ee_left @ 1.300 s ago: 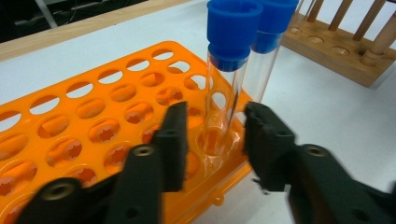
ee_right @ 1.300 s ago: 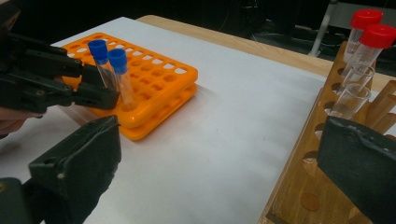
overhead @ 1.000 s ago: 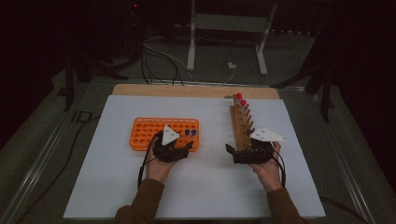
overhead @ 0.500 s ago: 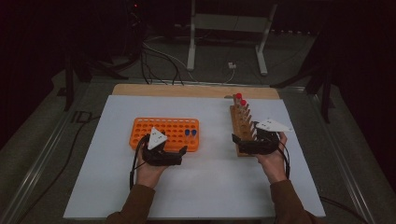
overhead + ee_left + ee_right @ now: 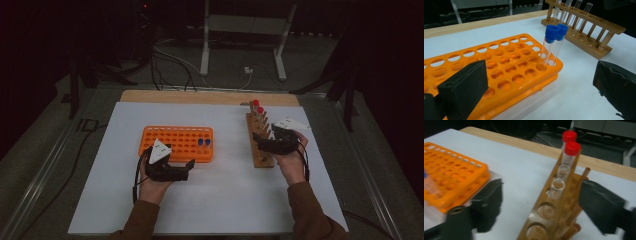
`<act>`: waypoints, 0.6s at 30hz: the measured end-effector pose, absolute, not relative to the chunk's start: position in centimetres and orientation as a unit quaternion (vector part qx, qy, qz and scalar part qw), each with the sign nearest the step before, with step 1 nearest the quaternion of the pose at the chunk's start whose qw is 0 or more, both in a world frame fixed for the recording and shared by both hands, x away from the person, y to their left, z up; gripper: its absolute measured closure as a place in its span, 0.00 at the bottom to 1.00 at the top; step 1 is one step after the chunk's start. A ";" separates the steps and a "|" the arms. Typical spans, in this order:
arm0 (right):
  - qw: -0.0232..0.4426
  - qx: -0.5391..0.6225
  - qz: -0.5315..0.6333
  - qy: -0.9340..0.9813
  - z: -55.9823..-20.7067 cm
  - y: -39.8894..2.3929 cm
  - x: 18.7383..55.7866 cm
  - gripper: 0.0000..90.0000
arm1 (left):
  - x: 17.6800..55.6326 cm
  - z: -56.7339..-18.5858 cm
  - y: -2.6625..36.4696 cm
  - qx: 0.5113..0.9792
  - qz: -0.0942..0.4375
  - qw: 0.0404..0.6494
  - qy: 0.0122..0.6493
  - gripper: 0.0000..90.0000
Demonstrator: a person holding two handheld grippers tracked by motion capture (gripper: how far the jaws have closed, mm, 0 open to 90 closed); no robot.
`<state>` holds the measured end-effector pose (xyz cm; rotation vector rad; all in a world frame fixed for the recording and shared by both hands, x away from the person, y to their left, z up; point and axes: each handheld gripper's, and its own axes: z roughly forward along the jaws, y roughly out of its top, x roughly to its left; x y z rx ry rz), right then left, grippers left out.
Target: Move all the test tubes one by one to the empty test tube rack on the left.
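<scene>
An orange tube rack lies left of centre with two blue-capped tubes standing in its right end, seen close up as blue-capped tubes. My left gripper hovers just in front of that rack; its jaws have just been opening and stand wide, left gripper holding nothing. A wooden rack at the right holds two red-capped tubes and clear uncapped tubes. My right gripper straddles the wooden rack's near part; the right gripper has been closing, pads still off the wood.
Everything sits on a white mat over a wooden tabletop. Cables and a metal stand's feet lie on the floor beyond the far edge. Bare mat stretches between the two racks and toward the person.
My left gripper has drawn back from the blue-capped tubes toward the person and opened. My right gripper has slid farther along the wooden rack, away from the person.
</scene>
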<state>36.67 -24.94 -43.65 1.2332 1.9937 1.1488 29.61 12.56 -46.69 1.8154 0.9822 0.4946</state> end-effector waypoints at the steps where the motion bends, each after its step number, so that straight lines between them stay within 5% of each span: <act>1: 0.264 0.459 0.423 0.735 -43.8 -25.0 36.8 0.34 | 29.6 -46.7 12.6 0.746 0.203 0.488 0.405 0.00; 10: 0.277 0.471 0.403 0.735 -44.7 -25.0 38.5 0.71 | 29.5 -46.9 12.2 0.752 0.198 0.483 0.403 0.00; 18: 0.284 0.476 0.384 0.739 -45.5 -24.6 39.3 0.82 | 29.6 -46.9 12.2 0.752 0.196 0.484 0.402 0.00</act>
